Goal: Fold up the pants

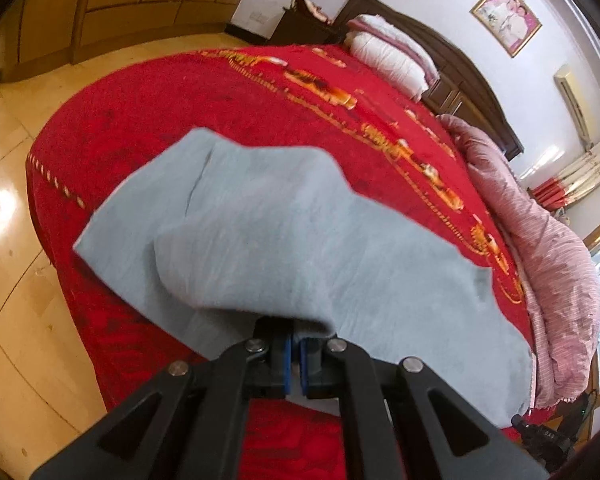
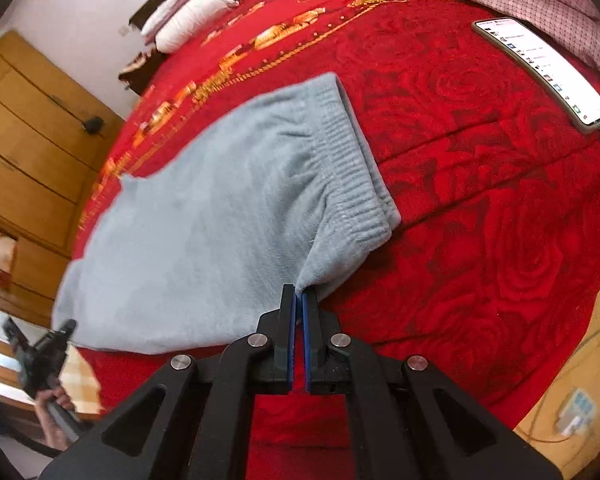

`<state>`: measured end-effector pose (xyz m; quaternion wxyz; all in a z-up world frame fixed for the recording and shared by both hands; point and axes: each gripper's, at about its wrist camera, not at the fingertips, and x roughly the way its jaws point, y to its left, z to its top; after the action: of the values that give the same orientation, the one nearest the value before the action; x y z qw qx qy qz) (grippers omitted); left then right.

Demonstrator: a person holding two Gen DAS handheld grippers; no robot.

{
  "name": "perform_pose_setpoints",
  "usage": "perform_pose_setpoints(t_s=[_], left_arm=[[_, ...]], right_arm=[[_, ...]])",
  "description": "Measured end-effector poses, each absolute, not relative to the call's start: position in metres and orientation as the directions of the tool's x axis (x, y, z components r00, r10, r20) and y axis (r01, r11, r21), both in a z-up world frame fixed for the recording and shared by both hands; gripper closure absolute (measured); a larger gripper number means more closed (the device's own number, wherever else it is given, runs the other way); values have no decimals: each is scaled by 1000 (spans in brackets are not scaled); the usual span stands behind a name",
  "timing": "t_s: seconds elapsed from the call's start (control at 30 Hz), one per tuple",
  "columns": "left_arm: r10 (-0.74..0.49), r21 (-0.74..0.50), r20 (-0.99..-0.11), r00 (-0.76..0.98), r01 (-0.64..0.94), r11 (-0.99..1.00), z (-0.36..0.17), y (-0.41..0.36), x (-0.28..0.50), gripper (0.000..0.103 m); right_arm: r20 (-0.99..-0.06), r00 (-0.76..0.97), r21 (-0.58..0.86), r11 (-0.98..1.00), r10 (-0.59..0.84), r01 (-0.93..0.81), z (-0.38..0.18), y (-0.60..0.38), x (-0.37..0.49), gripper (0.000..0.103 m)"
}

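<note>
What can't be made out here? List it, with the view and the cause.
- Left wrist view: left gripper fingertips, buried under the grey fleece pants.
- Right wrist view: text on the lit white smartphone, too small.
- Both views: pants' far side, against the red rose-patterned bedspread.
- Right wrist view: right gripper pinches the pants.

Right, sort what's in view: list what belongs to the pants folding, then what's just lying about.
Job: grey pants, left gripper and right gripper, each shut on the fabric.

Lying about: phone on charge, red bedspread, pink quilt, white pillows, framed picture.
</note>
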<state>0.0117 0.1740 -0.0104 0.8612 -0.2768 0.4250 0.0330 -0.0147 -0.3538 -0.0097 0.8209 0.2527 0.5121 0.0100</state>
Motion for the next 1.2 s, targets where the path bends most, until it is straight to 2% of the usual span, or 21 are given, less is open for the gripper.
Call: perform_pose_setpoints(t_s=[0.17,0.27,0.33,0.5,0.67,0.9,1.07,1.2], left_arm=[[-182,-447,-763,621,-302,842,-22,175,11,100],[-195,-455,-756,625,-288,842,-19,178,6,96],[-195,-460,-744,639,-279,843,-15,183,-1,88],[-201,-485,-712,673,-265,833,-8,201,-21,75],[-200,-516,-686,699,-274,811,-1,225,-41,68],[-195,-592,-658,728,-340,731,-1,260,-50,67],[-114,-493,-712,693,-377,784,7,270,-11,67],[-173,-542,-703,690,-363,758,0,262,-1,67]], right_arm=[[-860,454,369,900,234,234,-14,-349,-14,99],[-874,428,349,910,230,223,-7,-347,-15,96],[-884,412,325,923,219,206,2,-345,-18,96],[-903,389,245,961,179,126,28,-328,-25,95],[-884,404,275,960,234,46,48,-302,-20,89],[-887,375,294,956,271,5,28,-265,11,88],[-903,337,282,959,266,-2,9,-251,23,88],[-905,327,287,958,273,-6,-1,-246,25,88]])
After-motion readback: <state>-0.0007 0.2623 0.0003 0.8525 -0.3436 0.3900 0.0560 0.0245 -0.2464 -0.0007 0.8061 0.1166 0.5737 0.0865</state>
